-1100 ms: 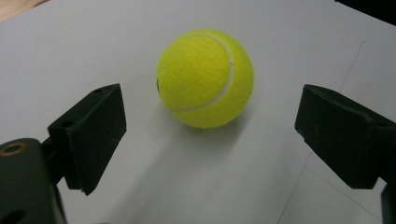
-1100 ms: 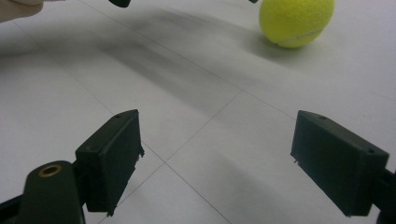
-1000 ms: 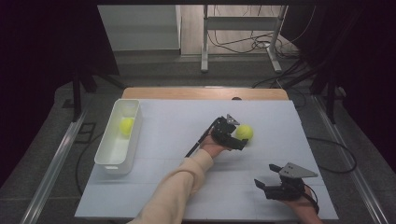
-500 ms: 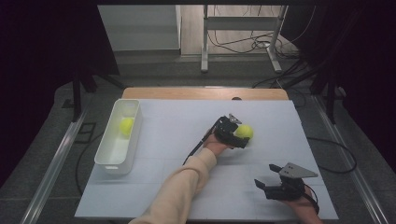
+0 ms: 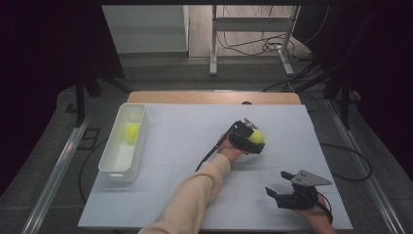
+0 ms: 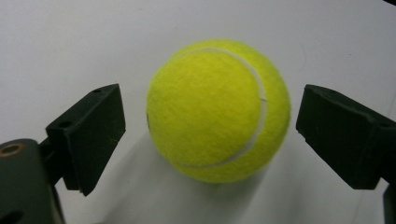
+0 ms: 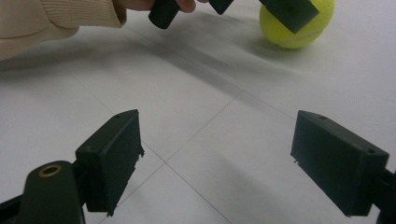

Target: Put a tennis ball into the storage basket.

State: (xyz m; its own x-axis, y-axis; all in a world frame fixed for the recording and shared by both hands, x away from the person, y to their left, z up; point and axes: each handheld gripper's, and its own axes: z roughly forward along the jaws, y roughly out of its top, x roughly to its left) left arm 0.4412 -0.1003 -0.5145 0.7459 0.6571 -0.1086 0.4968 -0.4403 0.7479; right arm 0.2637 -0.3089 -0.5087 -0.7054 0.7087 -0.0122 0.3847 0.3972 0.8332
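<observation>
A yellow tennis ball (image 5: 256,136) lies on the white table, right of centre. My left gripper (image 5: 251,140) is around it with its jaws open; in the left gripper view the ball (image 6: 218,109) sits between both fingers (image 6: 88,135) with a gap on each side. A second tennis ball (image 5: 131,131) rests inside the white bin (image 5: 113,165) at the left. My right gripper (image 5: 277,191) stands open near the table's front right, nothing between its fingers (image 7: 114,156). From the right gripper view, the first ball (image 7: 299,23) and the left gripper's jaw show far off.
The white tabletop (image 5: 185,131) has faint tile lines. A cream sleeve (image 5: 195,195) reaches in from the bottom centre. Beyond the table's wooden far edge (image 5: 214,97) lie a metal stand and cables on the floor.
The left gripper has edged slightly farther around the ball. The right gripper has not moved.
</observation>
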